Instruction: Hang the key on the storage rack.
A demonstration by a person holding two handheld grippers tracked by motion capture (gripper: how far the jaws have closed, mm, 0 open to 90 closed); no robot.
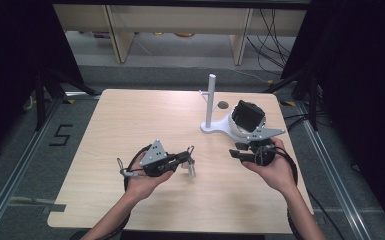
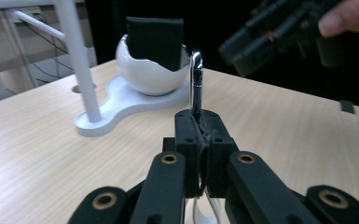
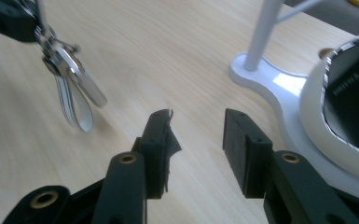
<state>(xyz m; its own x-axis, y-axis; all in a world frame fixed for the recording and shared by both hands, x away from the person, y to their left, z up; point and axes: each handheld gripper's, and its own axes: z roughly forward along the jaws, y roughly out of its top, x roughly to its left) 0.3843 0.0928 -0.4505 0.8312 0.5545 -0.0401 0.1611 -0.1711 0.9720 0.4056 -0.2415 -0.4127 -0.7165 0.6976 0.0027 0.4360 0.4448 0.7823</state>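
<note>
1. Left gripper [image 1: 189, 152]: jaws clamped tight on a metal carabiner keychain [image 1: 191, 161], held just above the wooden table [image 1: 130, 125], left of centre. In the left gripper view the carabiner's [image 2: 196, 81] silver hook stands upright out of the pinched pads, its long axis vertical.
2. In the right gripper view the keychain's [image 3: 72, 100] loops hang below the left gripper's jaws, clear of the tabletop.
3. Right gripper [image 1: 238, 150]: jaws spread fairly wide, nothing between them, pointing left toward the keychain. It sits near it, a gap still between.
4. Behind the right gripper: white stand [image 1: 211, 102] with an upright post, its white bowl [image 1: 237, 127] holding a black block [image 1: 248, 116].
5. Judgement: the right hand is the free one; the stand's post lies up and right of the keychain.
</note>
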